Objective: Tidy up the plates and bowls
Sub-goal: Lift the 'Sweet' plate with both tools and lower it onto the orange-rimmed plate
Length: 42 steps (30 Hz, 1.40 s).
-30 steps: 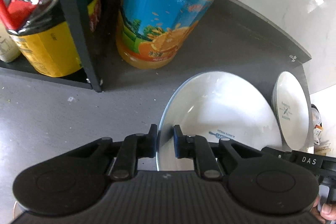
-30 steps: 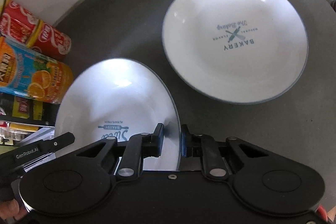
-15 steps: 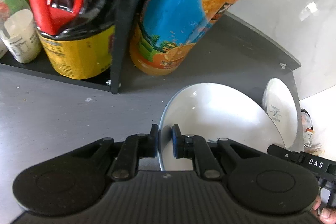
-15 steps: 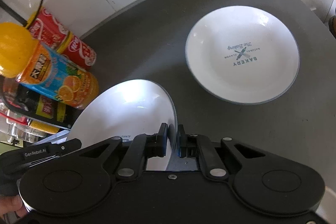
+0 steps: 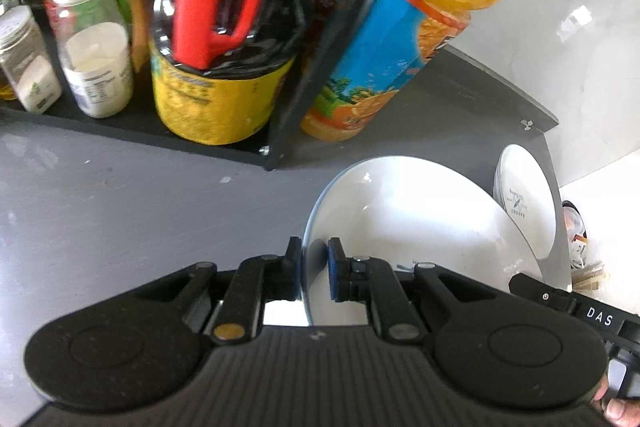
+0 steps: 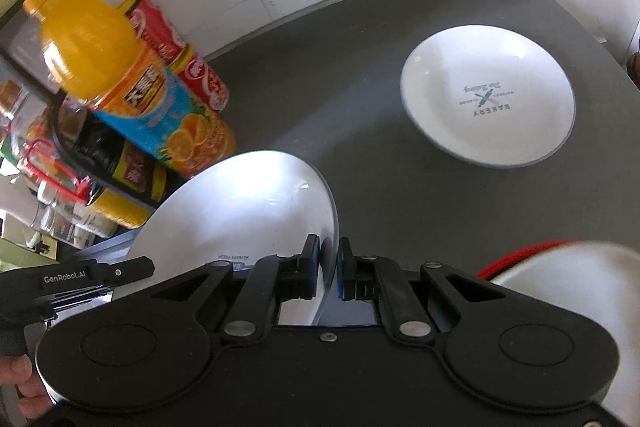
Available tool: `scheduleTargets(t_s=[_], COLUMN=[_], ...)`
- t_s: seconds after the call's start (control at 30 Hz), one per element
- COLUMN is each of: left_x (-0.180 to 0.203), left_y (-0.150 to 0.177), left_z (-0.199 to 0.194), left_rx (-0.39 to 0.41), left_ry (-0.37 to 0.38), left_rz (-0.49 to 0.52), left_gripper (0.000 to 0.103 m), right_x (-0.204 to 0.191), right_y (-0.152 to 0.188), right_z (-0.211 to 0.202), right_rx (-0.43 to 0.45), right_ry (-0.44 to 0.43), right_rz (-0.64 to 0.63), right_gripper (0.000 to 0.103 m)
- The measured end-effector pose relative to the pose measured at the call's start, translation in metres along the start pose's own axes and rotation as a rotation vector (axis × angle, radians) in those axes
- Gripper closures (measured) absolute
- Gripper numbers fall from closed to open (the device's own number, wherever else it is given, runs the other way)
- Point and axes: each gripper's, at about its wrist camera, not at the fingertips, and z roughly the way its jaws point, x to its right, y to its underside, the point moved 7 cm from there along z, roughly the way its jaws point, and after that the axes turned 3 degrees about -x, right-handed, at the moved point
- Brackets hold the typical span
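Note:
A white plate point(image 5: 416, 227) with a grey rim is held up above the dark counter, gripped on opposite edges. My left gripper point(image 5: 313, 259) is shut on its left rim. My right gripper point(image 6: 329, 263) is shut on the right rim of the same plate point(image 6: 244, 211). A second white plate point(image 6: 488, 111) with a "BAKERY" print lies flat on the counter at the far right, and shows small as the second plate point(image 5: 524, 203) in the left wrist view.
An orange juice bottle point(image 6: 132, 91) and red cans point(image 6: 180, 55) stand at the counter's back left. A black rack point(image 5: 288, 99) holds a dark bottle with a red handle point(image 5: 224, 39) and spice jars point(image 5: 96, 47). A white object with red trim point(image 6: 560, 267) sits lower right.
Both grippers have risen and pulled back with the plate between them, so the counter and the second plate look farther away and more of the rack and bottles shows.

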Motion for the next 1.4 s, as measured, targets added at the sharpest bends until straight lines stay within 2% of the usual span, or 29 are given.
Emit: scheduleTargets(t_s=[0.63, 1.4], left_x=[-0.060, -0.080], left_y=[0.034, 0.078], left_z=[-0.030, -0.033], left_rx=[-0.027, -0.057], left_ry=[0.019, 0.008], left_rz=[0.068, 0.119], left_gripper=[0.092, 0.092], right_x=[-0.043, -0.043], right_y=[0.072, 0.119], right_z=[-0.015, -0.026], right_rx=[0.012, -0.013], right_ry=[0.008, 0.040], right_rz=[0.019, -0.001], right_gripper=[0.094, 0.094])
